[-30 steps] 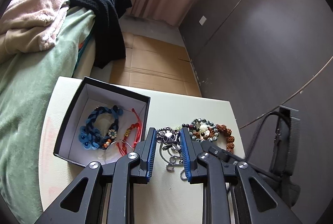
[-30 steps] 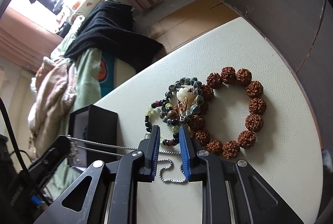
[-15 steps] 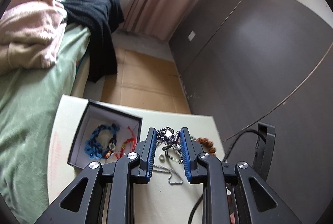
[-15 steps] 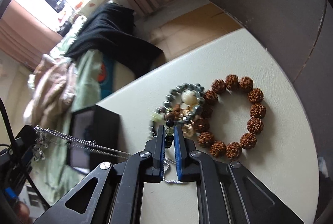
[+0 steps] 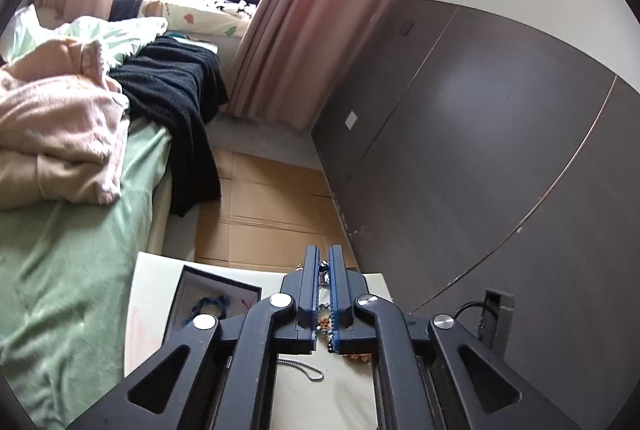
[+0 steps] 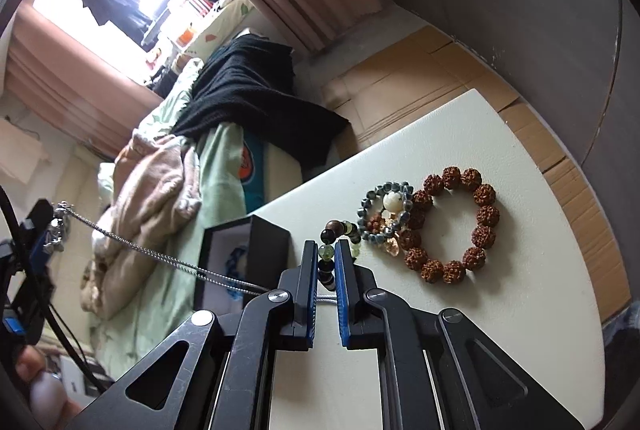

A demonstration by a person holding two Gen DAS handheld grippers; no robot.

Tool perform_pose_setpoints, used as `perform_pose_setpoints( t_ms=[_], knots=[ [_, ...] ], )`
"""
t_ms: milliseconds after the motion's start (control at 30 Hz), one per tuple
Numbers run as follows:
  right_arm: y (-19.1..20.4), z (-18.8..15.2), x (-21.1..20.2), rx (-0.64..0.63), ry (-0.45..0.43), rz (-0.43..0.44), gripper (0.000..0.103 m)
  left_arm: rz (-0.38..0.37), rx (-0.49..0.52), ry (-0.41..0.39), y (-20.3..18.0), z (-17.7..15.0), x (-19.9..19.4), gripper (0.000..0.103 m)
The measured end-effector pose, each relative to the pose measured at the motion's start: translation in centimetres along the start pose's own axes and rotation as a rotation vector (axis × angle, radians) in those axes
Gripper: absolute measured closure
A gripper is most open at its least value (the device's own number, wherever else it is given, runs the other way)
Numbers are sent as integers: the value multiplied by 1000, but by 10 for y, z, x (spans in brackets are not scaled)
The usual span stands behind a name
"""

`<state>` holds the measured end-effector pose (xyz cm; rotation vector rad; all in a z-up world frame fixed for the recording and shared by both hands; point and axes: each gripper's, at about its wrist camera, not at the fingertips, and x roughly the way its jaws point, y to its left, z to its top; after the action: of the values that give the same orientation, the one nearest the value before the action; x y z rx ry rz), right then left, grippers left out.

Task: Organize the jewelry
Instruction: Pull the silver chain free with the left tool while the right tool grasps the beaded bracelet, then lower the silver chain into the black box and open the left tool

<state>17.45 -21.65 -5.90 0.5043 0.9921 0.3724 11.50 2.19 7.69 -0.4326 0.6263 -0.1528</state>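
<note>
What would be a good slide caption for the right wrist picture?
Right gripper pinching a beaded strand, silver chain stretched to the left gripper.

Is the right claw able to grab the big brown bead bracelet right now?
Probably not yet. The right claw is already shut on a beaded strand, though the brown bead bracelet lies uncovered on the table nearby.

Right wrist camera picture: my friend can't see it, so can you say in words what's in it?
The right gripper pinches a mixed-bead bracelet above a white table. A silver chain stretches from it to the left gripper. A brown bead bracelet, a grey bead bracelet and an open black box sit on the table.
</note>
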Motion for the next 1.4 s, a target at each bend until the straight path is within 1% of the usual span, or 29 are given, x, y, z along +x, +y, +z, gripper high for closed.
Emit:
perform_pose_setpoints(
  t_ms=[100, 300, 367, 433, 533, 667, 700, 767, 800, 833, 867, 900, 1000, 1067, 1133, 1200, 1300, 1400],
  knots=[
    [0, 1, 0, 8, 3, 14, 93, 30, 40, -18, -7, 10, -6, 103],
    [1, 3, -2, 12, 0, 33, 93, 86, 92, -86, -20, 32, -31, 103],
    [2, 2, -2, 11, 3, 37, 93, 100, 101, -93, -21, 35, -35, 103],
    [3, 2, -3, 8, 6, 41, 93, 117, 116, -82, -21, 36, -34, 103],
    [2, 2, -3, 9, 9, 46, 93, 142, 86, -57, -13, 31, -28, 103],
    [1, 3, -3, 20, 13, 57, 93, 137, 39, 32, 3, 14, -5, 102],
    [1, 3, -3, 23, 15, 66, 93, 140, 23, 52, 7, 9, 1, 98],
    [3, 3, -2, 23, 14, 95, 93, 144, -13, 81, 18, -3, 10, 78],
    [5, 2, -3, 20, 13, 111, 93, 143, -32, 86, 25, -9, 14, 54],
    [9, 2, -3, 12, 11, 126, 93, 145, -44, 84, 28, -14, 17, 37],
    [12, 2, -3, 6, 8, 139, 93, 148, -59, 75, 34, -20, 20, 35],
    [14, 2, -2, 2, 7, 143, 93, 149, -66, 76, 36, -25, 23, 35],
    [15, 1, 2, 4, 11, 135, 93, 160, -67, 125, 44, -40, 42, 35],
    [12, 1, 4, 16, 16, 126, 93, 175, -35, 154, 43, -48, 54, 35],
    [8, 2, 6, 28, 13, 116, 93, 159, -9, 180, 44, -58, 66, 35],
    [4, 4, 6, 41, 8, 106, 93, 159, 12, 222, 45, -67, 79, 35],
    [0, 5, 6, 53, 3, 96, 93, 161, 51, 246, 44, -78, 94, 35],
    [-3, 7, 6, 66, 0, 91, 93, 174, 97, 251, 43, -85, 102, 40]
  ],
)
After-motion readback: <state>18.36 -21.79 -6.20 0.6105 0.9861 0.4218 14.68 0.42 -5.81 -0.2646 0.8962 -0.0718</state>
